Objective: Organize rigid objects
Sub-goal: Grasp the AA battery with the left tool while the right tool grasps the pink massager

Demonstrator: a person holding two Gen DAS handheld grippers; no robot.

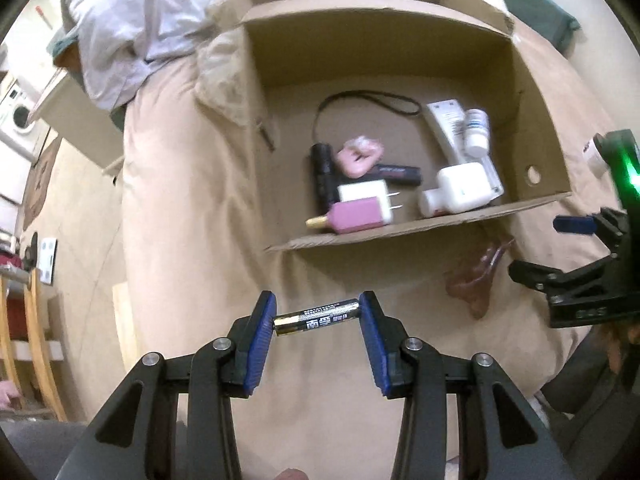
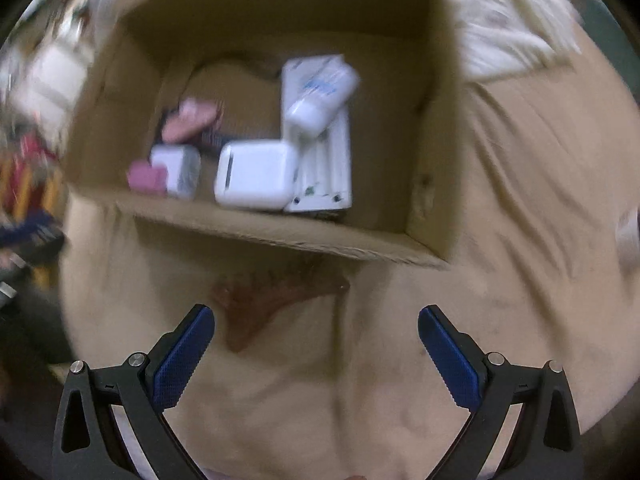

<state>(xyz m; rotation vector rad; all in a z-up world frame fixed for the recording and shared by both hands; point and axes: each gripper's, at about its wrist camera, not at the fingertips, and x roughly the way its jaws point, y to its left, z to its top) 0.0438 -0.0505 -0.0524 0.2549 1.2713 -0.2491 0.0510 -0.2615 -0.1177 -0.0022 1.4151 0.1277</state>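
Note:
My left gripper (image 1: 318,318) is shut on a black and gold battery (image 1: 318,317), held end to end between the blue pads above the beige bedsheet. Beyond it stands an open cardboard box (image 1: 404,228) holding a black flashlight (image 1: 322,172), a pink and white charger plug (image 1: 362,210), white bottles (image 1: 476,132) and a white case (image 1: 462,188). My right gripper (image 2: 316,344) is open with nothing between its fingers. It hangs over a brown hair claw clip (image 2: 264,304) lying on the sheet in front of the box (image 2: 280,236). The right gripper's body (image 1: 592,280) shows at the right edge of the left wrist view.
The box sits on a bed covered with a beige sheet (image 1: 192,200). A white garment (image 1: 132,28) and a cream blanket (image 2: 508,32) lie behind the box. The brown clip (image 1: 476,280) lies near the box's front wall. A washing machine (image 1: 18,120) and wooden furniture (image 1: 36,340) stand at the left.

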